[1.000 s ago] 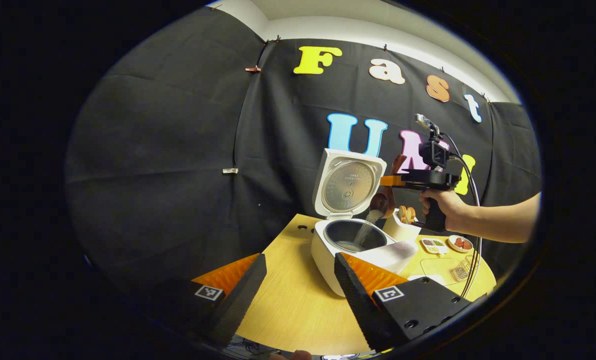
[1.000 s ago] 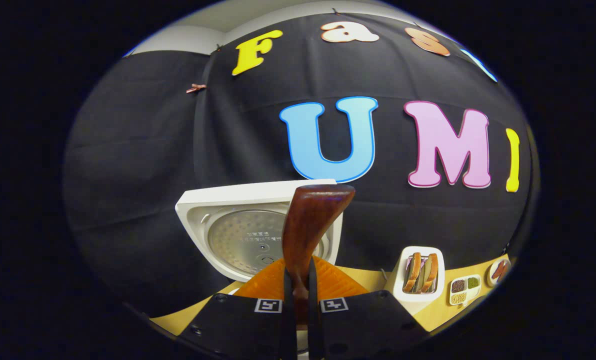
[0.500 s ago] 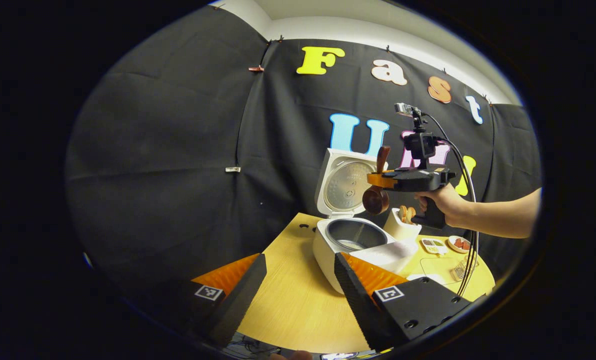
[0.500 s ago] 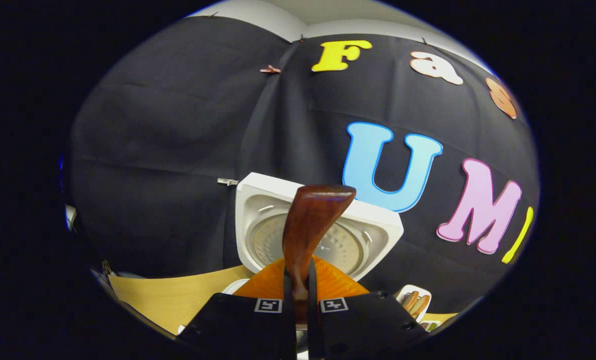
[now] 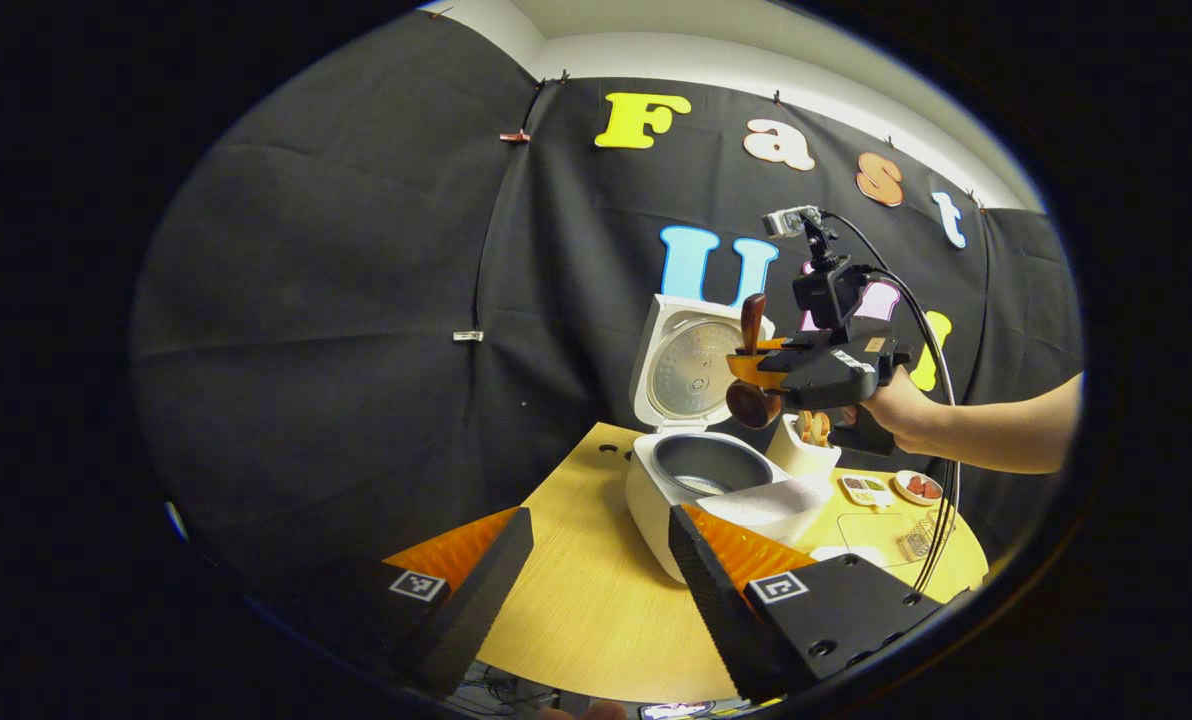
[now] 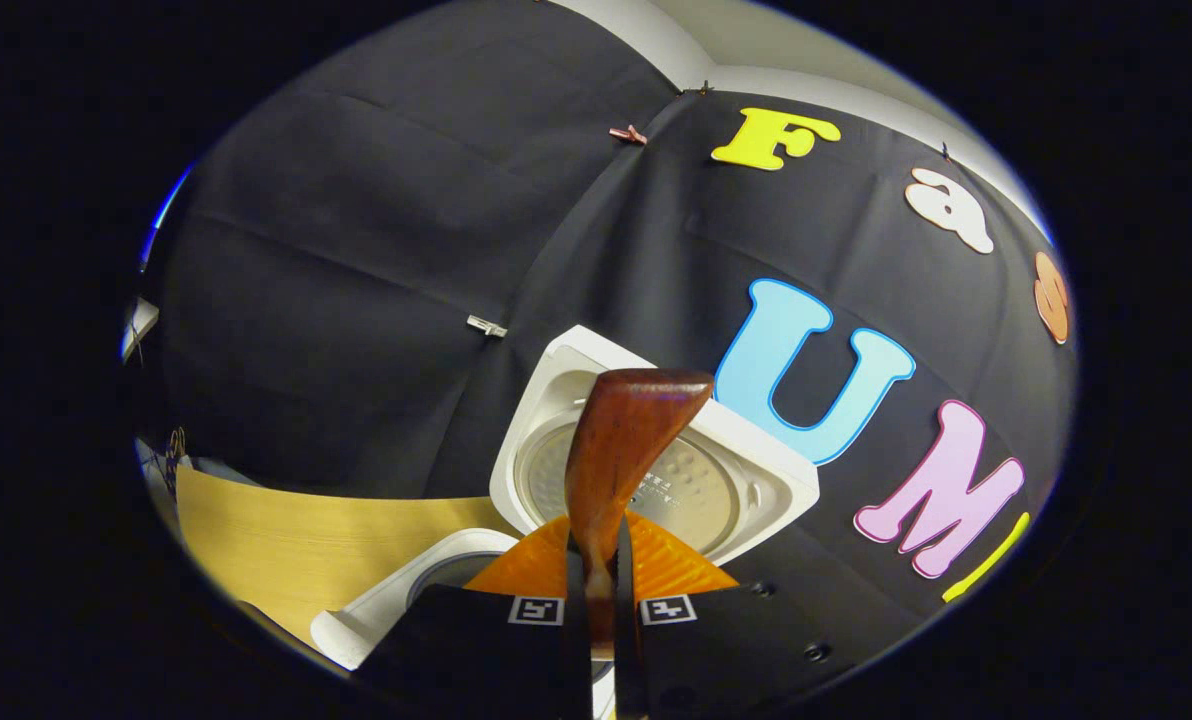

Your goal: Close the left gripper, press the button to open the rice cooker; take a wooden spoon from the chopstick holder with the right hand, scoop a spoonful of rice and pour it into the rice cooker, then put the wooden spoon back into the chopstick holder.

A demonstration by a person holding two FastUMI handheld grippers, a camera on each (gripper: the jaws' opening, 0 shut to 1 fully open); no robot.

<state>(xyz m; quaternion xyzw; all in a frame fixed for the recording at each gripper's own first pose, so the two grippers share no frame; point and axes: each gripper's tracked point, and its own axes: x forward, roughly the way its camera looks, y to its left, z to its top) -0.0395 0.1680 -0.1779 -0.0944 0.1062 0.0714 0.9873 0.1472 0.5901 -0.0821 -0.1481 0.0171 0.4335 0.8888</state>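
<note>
Right tongs [image 5: 748, 362] clamped on the wooden spoon [image 5: 752, 404] (bowl hanging down), held above the open rice cooker [image 5: 696, 480] on the table [image 5: 576, 600], chopstick holder [image 5: 802, 455] just behind, left tongs [image 5: 596, 575] apart, empty.

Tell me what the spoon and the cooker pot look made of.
Spoon: wood, going by its reddish-brown grain, with a glossy sheen that suggests varnish. Cooker pot: dark grey, matte, probably coated metal; the shell around it looks like white plastic.
</note>
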